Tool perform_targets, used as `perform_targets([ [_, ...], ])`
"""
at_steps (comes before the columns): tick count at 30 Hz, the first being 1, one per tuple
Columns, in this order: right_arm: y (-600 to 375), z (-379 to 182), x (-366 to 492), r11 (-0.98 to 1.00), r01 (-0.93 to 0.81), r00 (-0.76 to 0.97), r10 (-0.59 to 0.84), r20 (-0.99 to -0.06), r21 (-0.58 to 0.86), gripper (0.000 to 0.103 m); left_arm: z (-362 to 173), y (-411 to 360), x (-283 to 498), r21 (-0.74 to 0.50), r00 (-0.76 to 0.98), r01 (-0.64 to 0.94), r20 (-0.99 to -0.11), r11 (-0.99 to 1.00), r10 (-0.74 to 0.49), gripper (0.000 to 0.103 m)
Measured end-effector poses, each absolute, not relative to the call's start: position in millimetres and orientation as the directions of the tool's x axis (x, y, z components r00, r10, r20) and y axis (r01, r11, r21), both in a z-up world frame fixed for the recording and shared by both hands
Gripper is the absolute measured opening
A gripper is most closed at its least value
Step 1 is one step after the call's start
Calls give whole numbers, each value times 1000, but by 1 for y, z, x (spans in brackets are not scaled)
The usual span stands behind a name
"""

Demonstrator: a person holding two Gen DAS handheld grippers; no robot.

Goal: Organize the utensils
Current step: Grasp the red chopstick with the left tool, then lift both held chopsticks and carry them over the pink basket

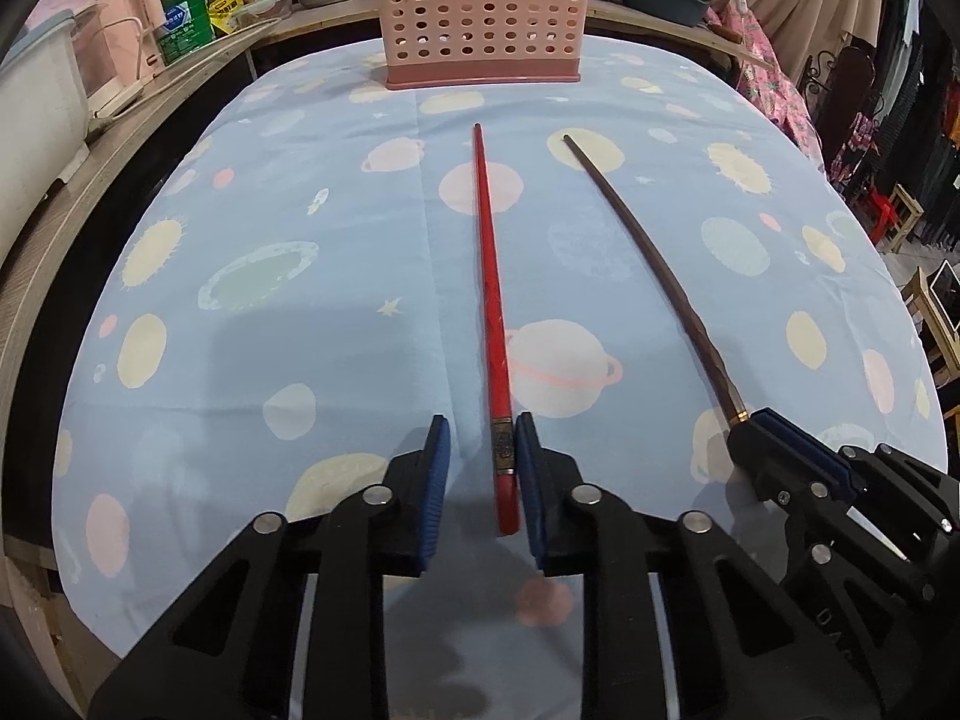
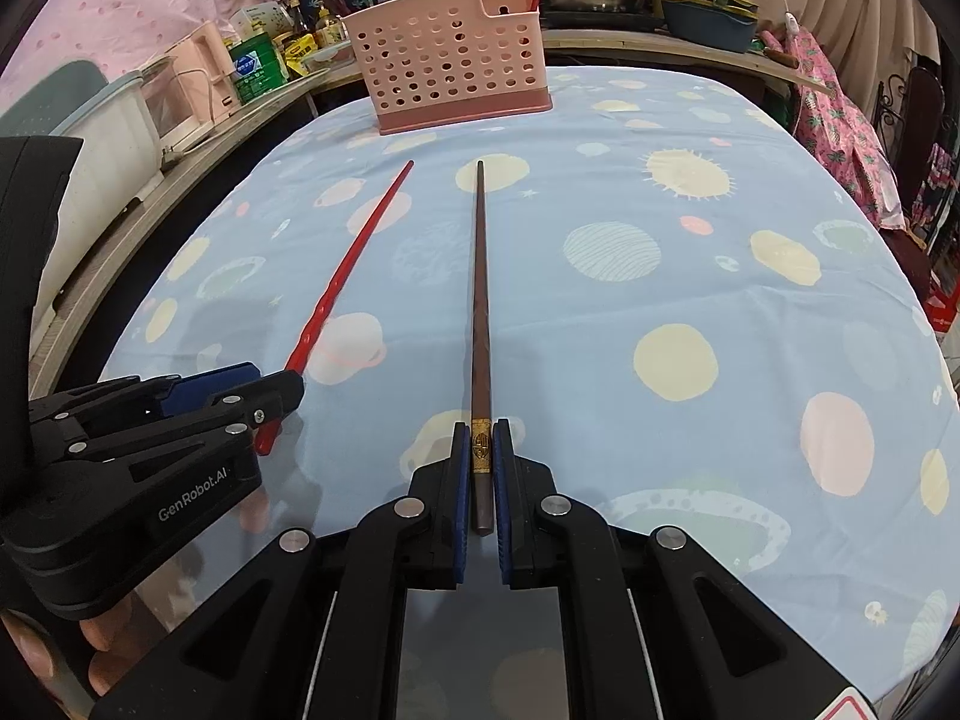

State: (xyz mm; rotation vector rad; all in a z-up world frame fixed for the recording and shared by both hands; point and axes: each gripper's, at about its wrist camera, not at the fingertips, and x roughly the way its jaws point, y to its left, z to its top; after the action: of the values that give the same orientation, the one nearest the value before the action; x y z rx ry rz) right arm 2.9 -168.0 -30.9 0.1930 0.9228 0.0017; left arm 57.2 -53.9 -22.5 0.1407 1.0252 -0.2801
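A red chopstick (image 1: 492, 276) lies on the blue planet-print cloth, pointing away toward a pink perforated utensil basket (image 1: 480, 12) at the far edge. My left gripper (image 1: 483, 420) is open around its near end: the right pad touches the stick and the left pad stands apart. A dark brown chopstick (image 2: 480, 300) with a gold band lies to the right of the red chopstick (image 2: 354, 258), also aimed at the basket (image 2: 450, 60). My right gripper (image 2: 481, 425) is shut on the gold-banded end. The right gripper (image 1: 762, 420) also shows in the left wrist view.
A wooden counter (image 1: 120, 114) along the left carries a green box, bottles and white appliances. Pots and a blue basin (image 2: 708, 18) stand behind the basket. A person's fingers (image 2: 102, 636) hold the left gripper. Tablecloth (image 2: 690, 300) spreads to the right.
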Motion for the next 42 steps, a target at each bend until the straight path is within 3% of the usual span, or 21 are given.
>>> perform_targets([
  [2, -167, -31, 3, 982, 82, 605, 85, -792, 168, 7, -22, -53, 58, -27, 480, 297, -860, 955, -173, 7],
  [15, -160, -1, 3, 980, 56, 642, 110, -758, 191, 7, 8, -44, 59, -91, 494, 291, -838, 952, -231, 7],
  [28, -186, 85, 25, 970, 35, 781, 124, -612, 241, 7, 106, -17, 83, -161, 648, 256, -704, 953, -293, 7],
  [42, -226, 170, 96, 943, 12, 878, 149, -454, 332, 7, 201, -15, 166, -208, 751, 262, -570, 942, -334, 7],
])
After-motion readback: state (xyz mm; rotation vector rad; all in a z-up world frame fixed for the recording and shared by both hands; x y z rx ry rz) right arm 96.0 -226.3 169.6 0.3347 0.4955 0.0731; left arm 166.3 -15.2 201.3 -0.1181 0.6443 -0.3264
